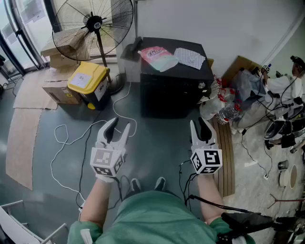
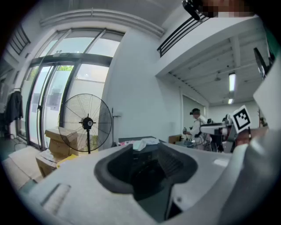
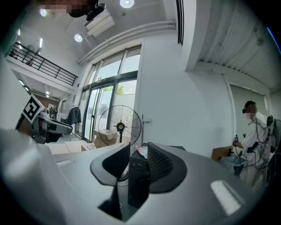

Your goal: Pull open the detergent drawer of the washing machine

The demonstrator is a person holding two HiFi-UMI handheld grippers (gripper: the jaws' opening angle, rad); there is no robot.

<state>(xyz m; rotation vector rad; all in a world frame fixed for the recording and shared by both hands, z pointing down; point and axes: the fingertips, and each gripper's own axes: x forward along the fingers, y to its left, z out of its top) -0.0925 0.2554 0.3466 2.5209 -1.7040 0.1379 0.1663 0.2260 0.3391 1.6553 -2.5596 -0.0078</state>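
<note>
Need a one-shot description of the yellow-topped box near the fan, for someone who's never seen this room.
Find the black floor fan standing left of the black washing machine. At the foot of its stand sits a squat box with a dark body. Its bright yellow top with a white label sets it apart from the brown cardboard boxes beside it.

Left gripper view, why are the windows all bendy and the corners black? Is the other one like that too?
Left gripper view: a wide-angle lens curves the windows and darkens the corners; daylight washes out the glass, and the close-up left hand-held gripper looks soft. Right gripper view: same bending and dark corners, plus glaring ceiling lights. Head view: lines look much straighter, with even light.
</note>
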